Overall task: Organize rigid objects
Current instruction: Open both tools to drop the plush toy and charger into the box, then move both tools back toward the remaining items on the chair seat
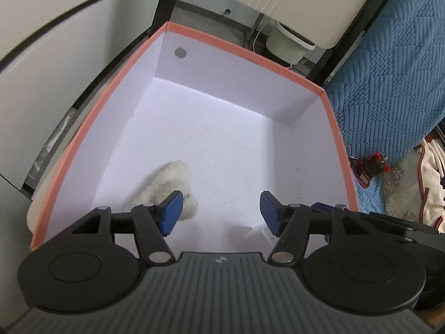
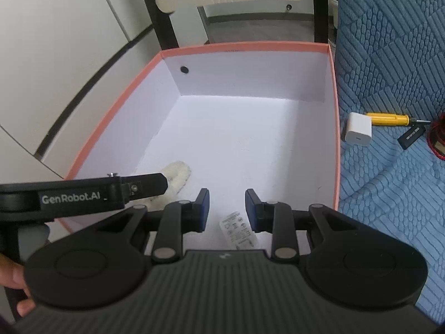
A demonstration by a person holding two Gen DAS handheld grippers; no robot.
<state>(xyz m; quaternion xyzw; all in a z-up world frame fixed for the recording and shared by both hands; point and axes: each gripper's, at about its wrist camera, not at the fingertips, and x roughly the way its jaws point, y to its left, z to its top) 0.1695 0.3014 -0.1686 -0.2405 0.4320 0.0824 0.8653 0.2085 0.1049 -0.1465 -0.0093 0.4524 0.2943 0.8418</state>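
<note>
An orange-rimmed white box fills both views. A white fluffy toy lies on its floor at the near left. My left gripper hangs open inside the box, its left pad just over the toy's edge and nothing pressed between the pads. My right gripper sits beside it with its blue pads a narrow gap apart, holding nothing. A white printed label lies under that gap. A white charger, a yellow screwdriver and a black stick lie outside, to the right.
The box stands on a blue quilted cover. A red cable lies at the far right. Black chair legs and a white bin stand behind the box. White cabinet panels run along the left.
</note>
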